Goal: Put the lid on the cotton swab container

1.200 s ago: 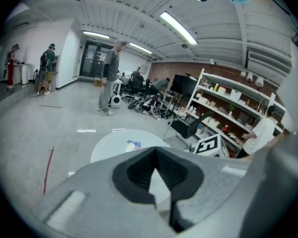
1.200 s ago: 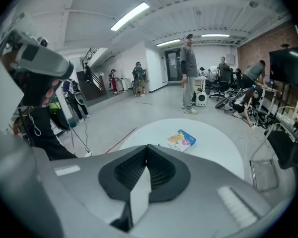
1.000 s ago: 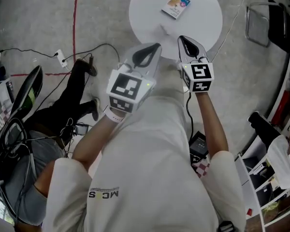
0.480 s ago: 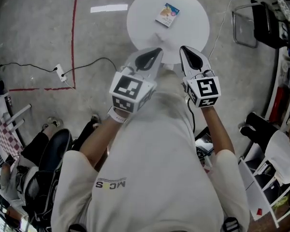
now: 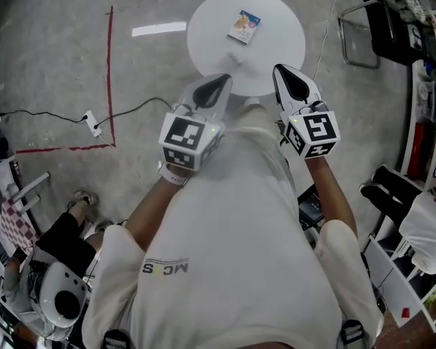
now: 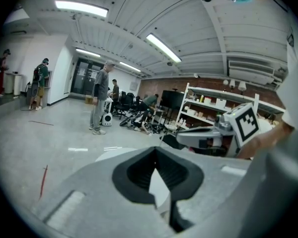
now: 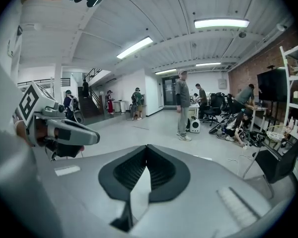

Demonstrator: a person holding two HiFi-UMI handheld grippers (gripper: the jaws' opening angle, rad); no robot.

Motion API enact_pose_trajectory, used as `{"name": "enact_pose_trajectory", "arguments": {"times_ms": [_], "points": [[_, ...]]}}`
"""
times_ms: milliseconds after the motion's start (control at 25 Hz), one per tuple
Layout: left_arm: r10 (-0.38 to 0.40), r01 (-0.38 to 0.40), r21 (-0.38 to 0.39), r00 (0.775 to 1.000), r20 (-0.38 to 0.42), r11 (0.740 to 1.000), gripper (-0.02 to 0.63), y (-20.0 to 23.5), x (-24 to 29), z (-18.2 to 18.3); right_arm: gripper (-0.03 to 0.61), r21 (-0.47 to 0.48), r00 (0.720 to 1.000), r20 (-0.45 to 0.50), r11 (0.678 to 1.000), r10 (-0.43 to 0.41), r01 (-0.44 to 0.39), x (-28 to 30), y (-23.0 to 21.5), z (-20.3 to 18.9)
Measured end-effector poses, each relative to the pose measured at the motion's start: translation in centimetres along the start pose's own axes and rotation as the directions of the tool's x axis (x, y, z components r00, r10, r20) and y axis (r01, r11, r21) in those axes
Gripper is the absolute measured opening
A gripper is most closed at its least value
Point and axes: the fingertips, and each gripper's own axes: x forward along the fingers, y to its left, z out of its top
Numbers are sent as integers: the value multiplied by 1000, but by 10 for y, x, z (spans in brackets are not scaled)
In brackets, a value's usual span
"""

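A small colourful box (image 5: 243, 27) lies on the round white table (image 5: 276, 49) at the top of the head view. A tiny pale object (image 5: 236, 58) sits nearer the table's front edge; it is too small to tell what it is. My left gripper (image 5: 221, 81) and right gripper (image 5: 285, 71) are held up in front of the person's chest, short of the table, pointing toward it. Both are shut with nothing between the jaws. In the left gripper view the left gripper (image 6: 155, 150) points out over the room, and the right gripper (image 7: 147, 148) does the same in the right gripper view.
A black chair (image 5: 363, 31) stands right of the table, with shelving (image 5: 425, 86) beyond it. Red tape (image 5: 110, 71) and a power strip with cable (image 5: 94, 126) lie on the floor at left. A seated person (image 5: 58, 267) is at lower left. A standing person (image 7: 183, 105) is farther off.
The head view has swung, so the table now sits a little higher and more central. Both grippers stay shut in front of the chest. The seated person has slid toward the lower left corner.
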Motion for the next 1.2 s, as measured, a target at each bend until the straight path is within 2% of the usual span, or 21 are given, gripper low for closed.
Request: {"name": "enact_pose_trajectory", "arguments": {"times_ms": [240,520,920,1200], "points": [[13,-13,-13,1000,15,1000,0,9,2,7,-2,14,1000,-2,1000,-13,13,1,3,0],[-31,31,-2,999,-6,1000,0,0,7,0,-2,2,1000,-13,1000,-5,5,-1,11,-1],[-39,39,-16,999,-10,999,0,5,2,-1,-2,9,1000,-28,1000,11,-11,0,23,-2],[-25,25,-3,1000,-1,1000,0,12,2,-2,-2,37,996,-37,996,86,-85,6,28,2]]}}
